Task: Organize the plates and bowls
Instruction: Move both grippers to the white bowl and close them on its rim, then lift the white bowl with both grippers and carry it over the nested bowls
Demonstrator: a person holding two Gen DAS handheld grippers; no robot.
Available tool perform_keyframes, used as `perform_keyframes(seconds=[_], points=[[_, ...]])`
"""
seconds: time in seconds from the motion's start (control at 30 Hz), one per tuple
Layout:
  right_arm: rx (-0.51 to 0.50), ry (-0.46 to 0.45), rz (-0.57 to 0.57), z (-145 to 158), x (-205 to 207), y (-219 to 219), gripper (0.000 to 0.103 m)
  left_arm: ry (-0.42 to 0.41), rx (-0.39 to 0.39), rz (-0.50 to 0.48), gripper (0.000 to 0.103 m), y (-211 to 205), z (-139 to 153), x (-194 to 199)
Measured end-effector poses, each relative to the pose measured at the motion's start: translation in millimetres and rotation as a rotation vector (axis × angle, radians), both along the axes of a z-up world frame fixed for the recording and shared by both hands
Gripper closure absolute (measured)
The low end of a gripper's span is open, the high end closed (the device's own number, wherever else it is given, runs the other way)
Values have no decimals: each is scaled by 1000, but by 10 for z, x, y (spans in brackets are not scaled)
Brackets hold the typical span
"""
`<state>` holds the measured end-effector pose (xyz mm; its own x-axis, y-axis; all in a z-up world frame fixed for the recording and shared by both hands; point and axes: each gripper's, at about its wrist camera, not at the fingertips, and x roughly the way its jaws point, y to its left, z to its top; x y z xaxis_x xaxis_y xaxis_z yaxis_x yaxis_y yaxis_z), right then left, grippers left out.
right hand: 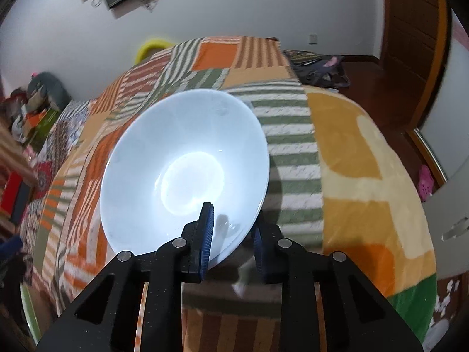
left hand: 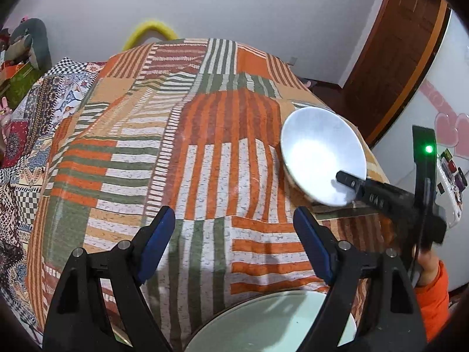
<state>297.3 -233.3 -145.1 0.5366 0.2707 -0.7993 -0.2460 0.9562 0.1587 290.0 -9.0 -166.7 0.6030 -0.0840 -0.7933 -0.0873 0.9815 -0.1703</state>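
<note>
**Black grippers, blue pads, an orange sleeve**

The left gripper (left hand: pixel 234 228) has black plastic arms with triangular cut-outs, silver round screws and dark blue pads. The right gripper (right hand: pixel 231 234) has the same build, with ribbed blue pads; on its body are a green light and pale markings. Just beside it, the right hand (left hand: pixel 426 267) shows bare skin and an orange sleeve.

1 white bowl (left hand: pixel 318 152), 1 pale green plate (left hand: pixel 263 325), 2 grippers: left gripper (left hand: pixel 234 243), right gripper (right hand: pixel 231 234)

white bowl (right hand: pixel 187 164) tilted, pale plate (left hand: pixel 263 322) flat
</note>
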Motion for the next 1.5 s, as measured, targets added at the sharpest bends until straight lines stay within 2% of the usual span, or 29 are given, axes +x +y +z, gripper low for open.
perform_keyframes(seconds=[0.07, 0.27, 0.33, 0.4, 0.47, 0.73, 0.83, 0.97, 1.23, 1.5], points=[[-21, 2, 38, -24, -82, 43, 81, 13, 1, -5, 20, -34, -38, 38], [14, 19, 125, 11, -375, 62, 81, 53, 11, -17, 20, -127, -191, 180], [16, 19, 140, 19, -423, 74, 81, 61, 7, -16, 27, -146, -230, 221], [29, 21, 151, 28, -464, 62, 81, 79, -1, -26, 43, -167, -277, 275], [46, 30, 152, 16, -471, 64, 80, 97, -11, -33, 52, -187, -323, 337], [100, 57, 165, -10, -447, 99, 81, 97, -4, -52, 76, -305, -390, 494], [114, 62, 124, -23, -402, 56, 79, 97, 4, -86, 88, -378, -406, 525], [139, 42, 69, 3, -351, 29, 77, 85, 51, -101, 90, -470, -408, 550], [86, 17, 49, 48, -408, 83, 77, 80, 46, -108, 90, -482, -354, 503], [104, -26, 47, 288, -511, 77, 77, 9, 41, -109, 90, -449, -27, 197]])
